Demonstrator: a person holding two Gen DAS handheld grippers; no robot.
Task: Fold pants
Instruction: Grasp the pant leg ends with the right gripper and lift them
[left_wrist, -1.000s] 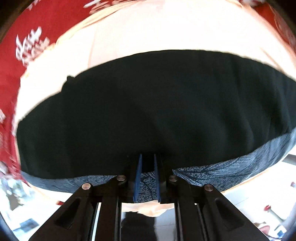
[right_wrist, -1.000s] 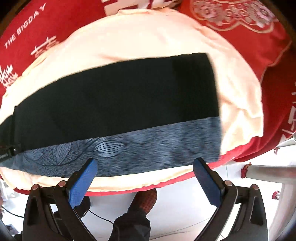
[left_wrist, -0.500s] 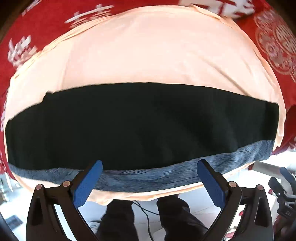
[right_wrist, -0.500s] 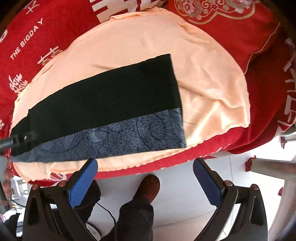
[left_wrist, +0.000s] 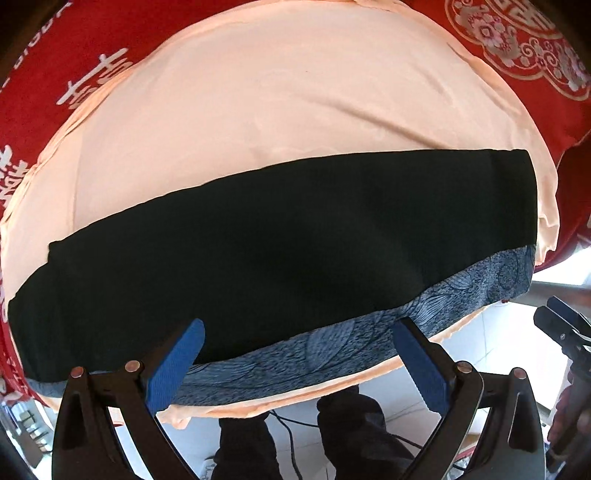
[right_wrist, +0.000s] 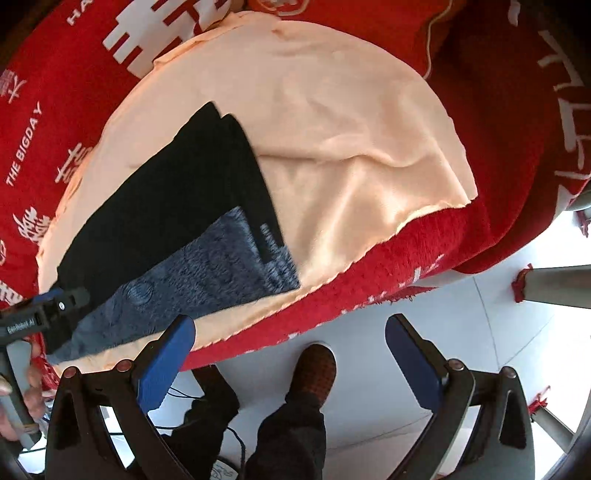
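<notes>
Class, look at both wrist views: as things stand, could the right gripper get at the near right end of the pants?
Probably yes. The right gripper is open and empty, beside the bed edge, and the pants end lies flat on the peach sheet with nothing between them.

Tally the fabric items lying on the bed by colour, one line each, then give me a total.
Black with a grey patterned band: 1, the folded pants
Peach: 1, the sheet under the pants
Red with white lettering: 1, the blanket under the sheet
Total: 3
A red embroidered cushion-like piece at the top corner is cut off, so it is not counted.
</notes>
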